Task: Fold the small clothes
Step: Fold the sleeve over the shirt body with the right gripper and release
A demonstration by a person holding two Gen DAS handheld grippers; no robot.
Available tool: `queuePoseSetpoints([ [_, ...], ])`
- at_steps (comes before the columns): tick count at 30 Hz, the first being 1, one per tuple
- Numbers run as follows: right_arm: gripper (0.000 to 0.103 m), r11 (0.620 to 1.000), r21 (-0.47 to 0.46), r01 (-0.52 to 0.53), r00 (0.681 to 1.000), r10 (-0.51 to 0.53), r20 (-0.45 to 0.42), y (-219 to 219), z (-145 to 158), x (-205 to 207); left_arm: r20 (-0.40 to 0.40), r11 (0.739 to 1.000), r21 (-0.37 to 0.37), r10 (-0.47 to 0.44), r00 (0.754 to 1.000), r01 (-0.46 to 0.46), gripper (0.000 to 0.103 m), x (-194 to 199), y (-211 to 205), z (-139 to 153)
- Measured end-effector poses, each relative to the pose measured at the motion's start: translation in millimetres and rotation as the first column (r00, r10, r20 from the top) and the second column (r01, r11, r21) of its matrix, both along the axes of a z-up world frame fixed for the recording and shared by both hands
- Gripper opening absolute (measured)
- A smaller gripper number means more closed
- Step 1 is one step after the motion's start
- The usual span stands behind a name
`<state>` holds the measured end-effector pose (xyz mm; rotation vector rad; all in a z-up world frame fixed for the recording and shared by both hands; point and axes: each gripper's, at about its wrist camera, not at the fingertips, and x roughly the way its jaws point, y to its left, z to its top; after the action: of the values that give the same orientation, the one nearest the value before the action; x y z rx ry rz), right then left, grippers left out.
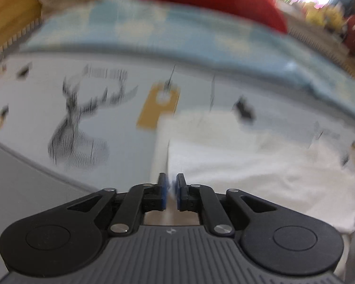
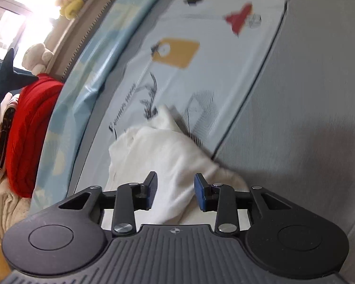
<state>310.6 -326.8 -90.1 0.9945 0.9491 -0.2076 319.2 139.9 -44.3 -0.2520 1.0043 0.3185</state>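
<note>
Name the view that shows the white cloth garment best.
The right wrist view: the white cloth garment appears nearly whole and fairly sharp. The left wrist view shows it blurred, its near part cut off.

A printed sheet (image 2: 201,54) is covering the bed, showing a deer drawing (image 1: 75,123), a yellow tag (image 2: 177,52) and a red rocket (image 2: 239,19). Beyond the sheet, a blue blanket (image 1: 177,30) is lying along its far edge. A red garment (image 2: 28,130) is bunching behind the blanket, and plush toys (image 2: 71,0) are sitting near the window.
</note>
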Motion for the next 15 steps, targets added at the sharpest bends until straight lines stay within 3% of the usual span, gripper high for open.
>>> queuePoseSetpoints([
  [2,0.037,1.000,0.009,0.006,0.999,-0.006,-0.038,3,-8,0,0.007,0.999,0.016,0.045,0.999,-0.045,0.007,1,7,-4],
  [5,0.037,0.999,0.014,0.031,0.996,-0.030,-0.087,4,-23,1,0.051,0.999,0.048,0.009,0.999,-0.012,0.009,3,3,5],
  [7,0.036,0.998,0.027,0.056,0.992,-0.053,-0.116,1,-34,2,0.056,0.999,0.013,-0.030,0.998,0.029,0.012,7,-2,5],
  [10,0.003,0.996,0.022,0.089,0.988,-0.085,-0.127,-3,-40,-3,0.027,0.996,-0.059,-0.070,0.997,0.072,0.012,15,-4,-6],
  [13,0.002,0.997,-0.053,0.063,0.973,-0.074,-0.217,2,-40,-10,-0.017,0.994,-0.053,-0.094,0.995,0.093,0.014,20,-9,-21],
  [15,0.003,0.993,-0.097,0.062,0.969,-0.083,-0.233,4,-34,-14,-0.035,0.994,-0.064,-0.090,0.995,0.087,0.020,21,-8,-31],
])
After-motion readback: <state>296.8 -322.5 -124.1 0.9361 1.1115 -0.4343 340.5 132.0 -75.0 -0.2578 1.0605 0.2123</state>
